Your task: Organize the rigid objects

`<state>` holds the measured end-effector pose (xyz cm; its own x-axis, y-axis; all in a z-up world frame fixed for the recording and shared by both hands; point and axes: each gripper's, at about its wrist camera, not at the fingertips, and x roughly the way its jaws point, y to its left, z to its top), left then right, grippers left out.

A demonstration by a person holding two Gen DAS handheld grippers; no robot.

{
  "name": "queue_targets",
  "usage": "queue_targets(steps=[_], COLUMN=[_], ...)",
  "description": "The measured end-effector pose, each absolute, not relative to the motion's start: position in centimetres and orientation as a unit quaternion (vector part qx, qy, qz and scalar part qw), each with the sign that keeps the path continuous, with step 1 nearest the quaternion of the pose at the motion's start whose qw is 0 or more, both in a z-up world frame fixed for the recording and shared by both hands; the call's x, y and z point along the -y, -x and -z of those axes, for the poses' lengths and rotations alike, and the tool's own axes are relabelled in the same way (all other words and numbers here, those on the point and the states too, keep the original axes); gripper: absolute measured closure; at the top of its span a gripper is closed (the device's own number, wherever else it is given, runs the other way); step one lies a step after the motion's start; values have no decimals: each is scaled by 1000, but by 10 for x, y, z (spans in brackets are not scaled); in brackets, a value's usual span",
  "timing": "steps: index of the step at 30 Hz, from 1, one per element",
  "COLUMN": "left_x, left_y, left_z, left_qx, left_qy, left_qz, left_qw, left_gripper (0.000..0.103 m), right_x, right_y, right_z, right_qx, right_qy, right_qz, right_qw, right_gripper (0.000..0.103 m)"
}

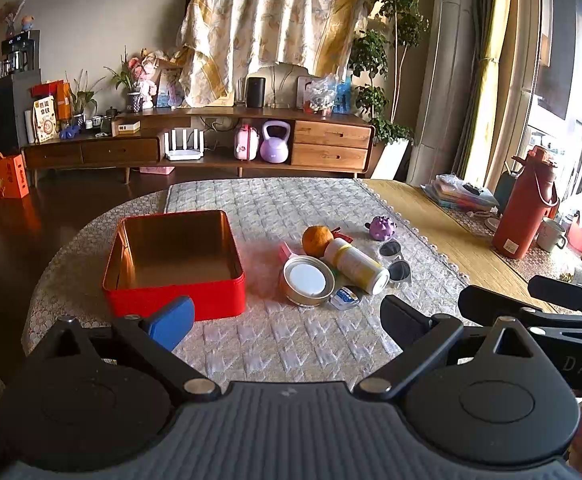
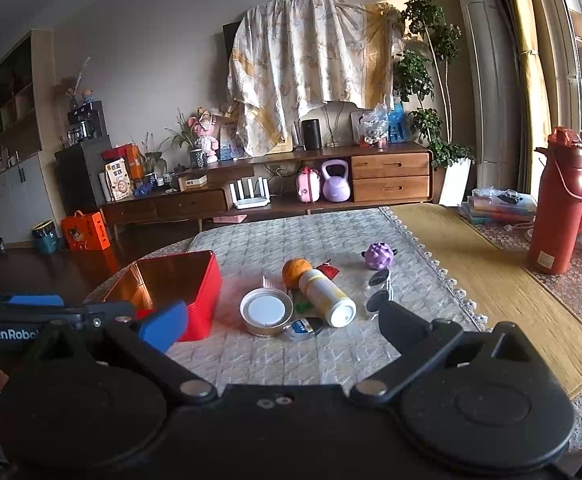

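Note:
An open red tin box (image 1: 175, 264) (image 2: 179, 284) stands empty on the quilted table cover. To its right lies a pile: a round metal tin (image 1: 307, 280) (image 2: 266, 312), a white and yellow bottle (image 1: 357, 262) (image 2: 329, 294) on its side, an orange (image 1: 317, 240) (image 2: 295, 270), a small blue-labelled tin (image 1: 345, 298) (image 2: 303, 328), sunglasses (image 1: 397, 262) (image 2: 381, 290) and a purple spiky toy (image 1: 383, 228) (image 2: 378, 256). My left gripper (image 1: 287, 320) is open and empty, near the table's front. My right gripper (image 2: 279, 324) is open and empty, beside it.
A red thermos (image 1: 525, 208) (image 2: 559, 204), a mug (image 1: 551, 234) and stacked books (image 1: 463, 194) stand on the yellow mat at the right. A wooden TV cabinet (image 1: 211, 140) lies beyond the table. The right gripper's arm shows at the left wrist view's right edge (image 1: 551, 312).

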<state>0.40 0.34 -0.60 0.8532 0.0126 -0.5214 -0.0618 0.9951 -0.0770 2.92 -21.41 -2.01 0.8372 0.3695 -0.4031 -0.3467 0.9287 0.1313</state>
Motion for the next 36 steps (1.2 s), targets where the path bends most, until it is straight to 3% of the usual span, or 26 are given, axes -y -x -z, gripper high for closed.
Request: queue_targets(steps=[12, 36], left_x=[-1, 22], left_y=[-36, -173], left_z=[19, 80], left_qx=[-291, -339], left_qy=[33, 28], left_qz=[-7, 10], left_qw=[956, 940], left_gripper=[3, 3], right_x=[223, 218], right_y=[-67, -241], right_z=[24, 67], right_qx=[-244, -358], right_qy=[-22, 50], right_qz=[-193, -241], right_qw=[950, 901], right_gripper=[1, 6])
